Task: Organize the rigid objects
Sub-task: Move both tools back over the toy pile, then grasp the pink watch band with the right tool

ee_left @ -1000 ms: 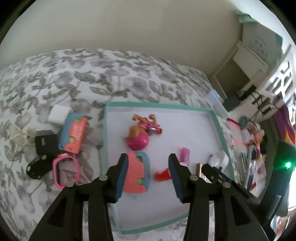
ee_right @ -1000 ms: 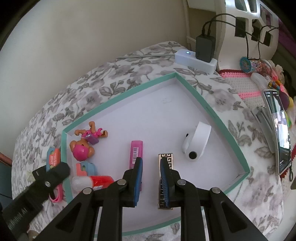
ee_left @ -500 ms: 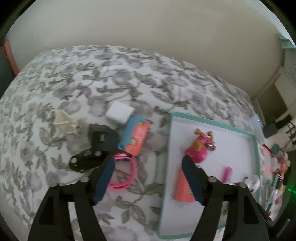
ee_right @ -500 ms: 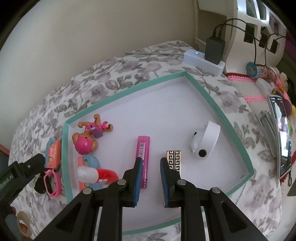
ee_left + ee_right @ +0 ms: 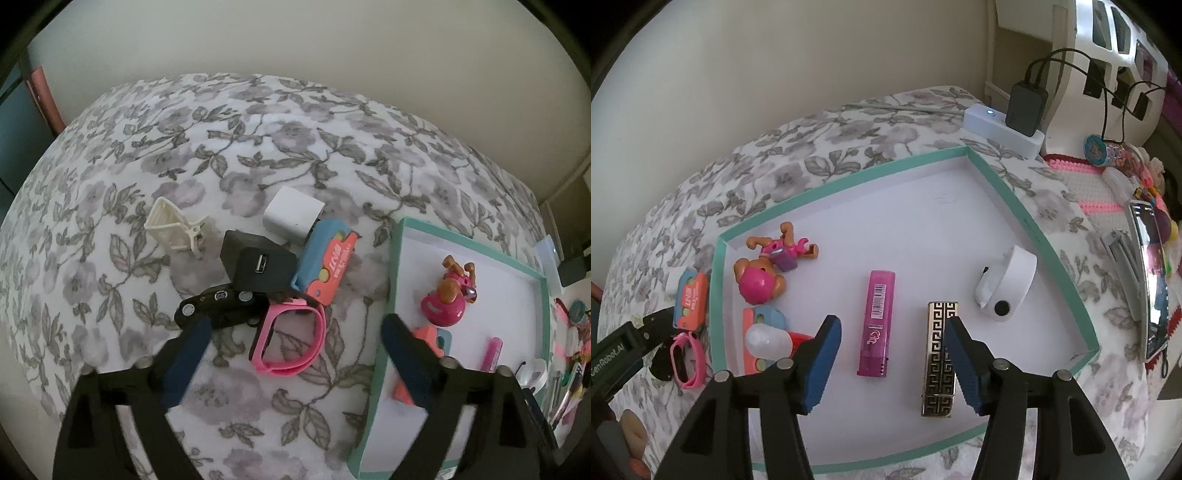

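Left gripper (image 5: 295, 354), jaws just opened wide and empty, hangs over the pink band (image 5: 290, 341), apparently lengthwise toward it; right gripper (image 5: 892, 363), jaws also just opened, brackets the lighter (image 5: 876, 323)
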